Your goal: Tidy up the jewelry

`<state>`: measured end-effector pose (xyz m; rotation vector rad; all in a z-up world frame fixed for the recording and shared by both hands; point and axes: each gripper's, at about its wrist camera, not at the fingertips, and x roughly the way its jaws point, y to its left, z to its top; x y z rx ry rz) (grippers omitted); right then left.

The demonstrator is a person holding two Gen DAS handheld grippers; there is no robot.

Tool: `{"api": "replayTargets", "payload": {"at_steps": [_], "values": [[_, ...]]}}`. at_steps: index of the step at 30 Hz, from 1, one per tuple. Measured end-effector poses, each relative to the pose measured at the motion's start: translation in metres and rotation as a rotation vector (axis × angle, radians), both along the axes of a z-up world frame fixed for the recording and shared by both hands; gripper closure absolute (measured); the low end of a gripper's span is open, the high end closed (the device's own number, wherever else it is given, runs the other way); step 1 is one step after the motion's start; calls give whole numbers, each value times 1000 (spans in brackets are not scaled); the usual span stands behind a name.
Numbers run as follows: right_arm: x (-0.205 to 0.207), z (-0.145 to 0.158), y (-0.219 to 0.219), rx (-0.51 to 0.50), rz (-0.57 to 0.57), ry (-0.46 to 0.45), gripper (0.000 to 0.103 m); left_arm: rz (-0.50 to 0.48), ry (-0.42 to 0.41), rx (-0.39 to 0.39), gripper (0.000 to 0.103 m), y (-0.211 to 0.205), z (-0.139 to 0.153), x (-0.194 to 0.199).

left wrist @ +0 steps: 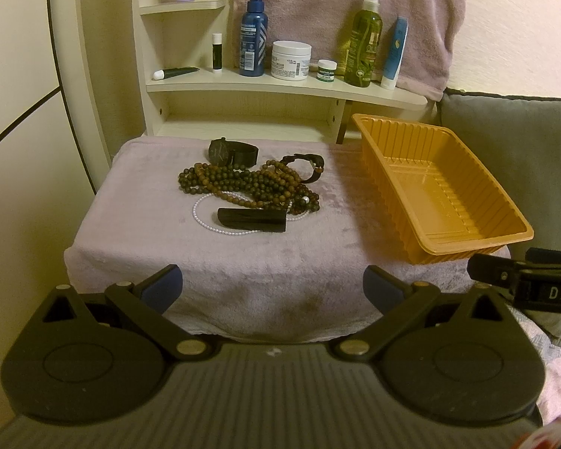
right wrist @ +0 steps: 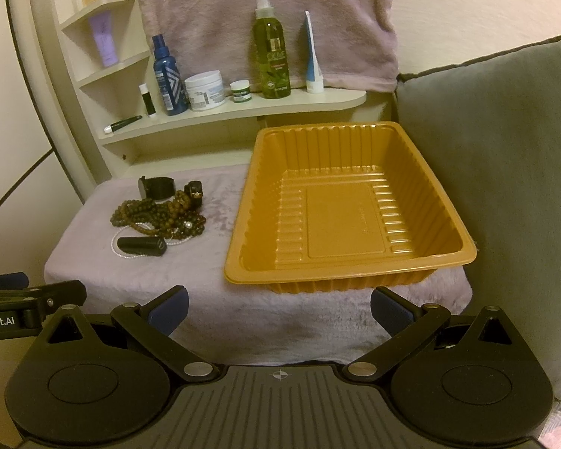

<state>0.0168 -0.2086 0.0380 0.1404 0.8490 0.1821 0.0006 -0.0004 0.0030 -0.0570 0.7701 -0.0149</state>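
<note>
A heap of brown bead necklaces (left wrist: 250,183) (right wrist: 161,213) lies on the towel-covered stand, with a white pearl strand (left wrist: 205,219) under it. Behind the heap sit a black watch (left wrist: 230,151) (right wrist: 155,187) and a dark bracelet (left wrist: 310,164) (right wrist: 194,189); a black cylinder (left wrist: 252,220) (right wrist: 142,247) lies in front. An empty orange tray (left wrist: 448,235) (right wrist: 318,278) stands to the right. My left gripper (left wrist: 273,290) is open, below the stand's front edge, short of the jewelry. My right gripper (right wrist: 278,305) is open in front of the tray, holding nothing.
The stand is draped in a lilac towel (left wrist: 220,273) (right wrist: 213,299). A shelf (left wrist: 280,88) (right wrist: 243,110) behind carries bottles, jars and tubes. A grey cushion (left wrist: 516,149) (right wrist: 505,168) rises on the right. A pink towel (right wrist: 261,18) hangs on the wall.
</note>
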Motion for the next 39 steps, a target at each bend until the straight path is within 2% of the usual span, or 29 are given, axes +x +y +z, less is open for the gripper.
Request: {"api": "replayTargets", "payload": {"at_steps": [5, 13, 19, 23, 24, 26, 30, 37, 39], "values": [[-3, 4, -10, -6, -28, -20, 0, 11, -12, -13, 1, 1, 1, 2], [3, 8, -45, -10, -145, -76, 0, 35, -38, -23, 2, 10, 5, 20], [19, 0, -77, -43, -228, -90, 1, 39, -36, -36, 3, 13, 3, 41], [32, -12, -91, -60, -244, -92, 1, 47, -24, -51, 3, 13, -3, 53], [35, -14, -94, -59, -244, -91, 3, 47, -17, -55, 3, 12, -5, 56], [41, -20, -97, -52, -241, -81, 21, 48, -6, -57, 3, 11, -9, 62], [54, -33, -105, -32, -239, -64, 29, 49, 4, -72, 3, 6, -16, 69], [72, -57, -119, 17, -238, -17, 52, 26, 14, -82, 3, -5, -25, 82], [75, -63, -121, 33, -236, -3, 56, 24, 16, -88, 4, -7, -27, 85]]}}
